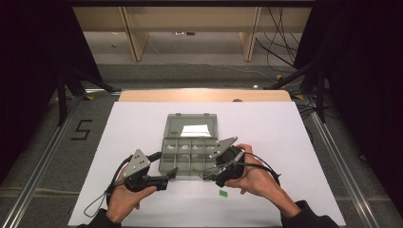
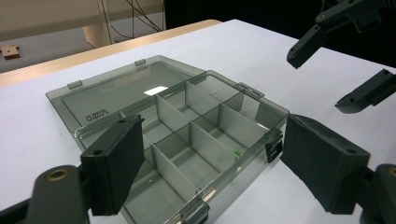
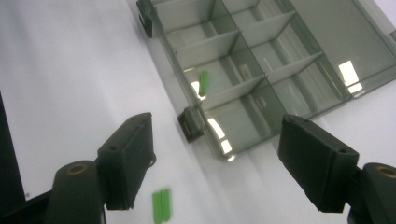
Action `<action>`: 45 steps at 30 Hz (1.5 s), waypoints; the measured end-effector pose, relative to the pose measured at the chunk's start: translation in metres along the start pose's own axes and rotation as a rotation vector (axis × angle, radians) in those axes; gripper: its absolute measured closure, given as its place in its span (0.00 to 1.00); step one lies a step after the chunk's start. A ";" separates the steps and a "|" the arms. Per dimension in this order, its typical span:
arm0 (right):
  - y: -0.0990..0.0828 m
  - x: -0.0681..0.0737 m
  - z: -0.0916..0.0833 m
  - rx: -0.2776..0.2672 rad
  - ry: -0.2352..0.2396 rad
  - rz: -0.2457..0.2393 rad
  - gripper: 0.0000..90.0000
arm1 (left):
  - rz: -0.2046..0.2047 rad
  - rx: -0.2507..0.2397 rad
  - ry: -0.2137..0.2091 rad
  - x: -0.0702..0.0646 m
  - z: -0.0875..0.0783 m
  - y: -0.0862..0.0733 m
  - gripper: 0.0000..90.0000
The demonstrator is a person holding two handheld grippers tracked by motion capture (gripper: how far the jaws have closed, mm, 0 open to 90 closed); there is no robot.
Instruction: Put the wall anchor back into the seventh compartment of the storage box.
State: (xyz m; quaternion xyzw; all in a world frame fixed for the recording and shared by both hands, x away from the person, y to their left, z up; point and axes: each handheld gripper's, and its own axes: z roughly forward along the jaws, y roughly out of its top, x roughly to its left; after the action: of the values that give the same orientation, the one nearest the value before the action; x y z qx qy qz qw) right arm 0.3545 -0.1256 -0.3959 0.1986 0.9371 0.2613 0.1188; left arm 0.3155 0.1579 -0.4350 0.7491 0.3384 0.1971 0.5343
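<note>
A smoky grey compartment box [image 1: 177, 151] lies open mid-table, its lid [image 1: 176, 127] flat behind it. One green piece [image 3: 204, 81] rests in a front compartment, and it shows as a small green speck [image 2: 237, 152] in the left gripper view. A second green piece [image 1: 223, 193] lies on the white sheet in front of the box, also seen as a green piece [image 3: 161, 205] in the right gripper view. My left gripper [image 1: 173, 172] sits open at the box's front-left corner, its jaws empty [image 2: 212, 140]. My right gripper [image 1: 207, 175] hovers open over the front-right corner, nothing between its jaws [image 3: 217, 133].
A white sheet [image 1: 285, 142] covers the table, with a wooden edge [image 1: 204, 95] at the back. Metal rails [image 1: 43, 161] run along both sides. The box's black latch [image 3: 191, 123] sticks out at its front wall. The right gripper [image 2: 322, 77] hangs beyond the box in the left gripper view.
</note>
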 end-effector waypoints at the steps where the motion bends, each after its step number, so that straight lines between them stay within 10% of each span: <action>1: -0.002 0.000 0.000 0.002 0.003 0.000 0.30 | 0.000 0.000 0.000 0.000 0.000 0.000 0.22; 45: -0.051 -0.003 0.013 0.151 0.014 0.047 0.31 | -0.017 0.001 0.003 -0.002 0.000 0.000 0.22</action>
State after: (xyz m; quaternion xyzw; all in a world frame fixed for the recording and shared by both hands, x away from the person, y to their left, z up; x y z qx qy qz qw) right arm 0.3456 -0.1612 -0.4344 0.2270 0.9501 0.1940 0.0905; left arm 0.3146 0.1567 -0.4352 0.7461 0.3458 0.1933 0.5351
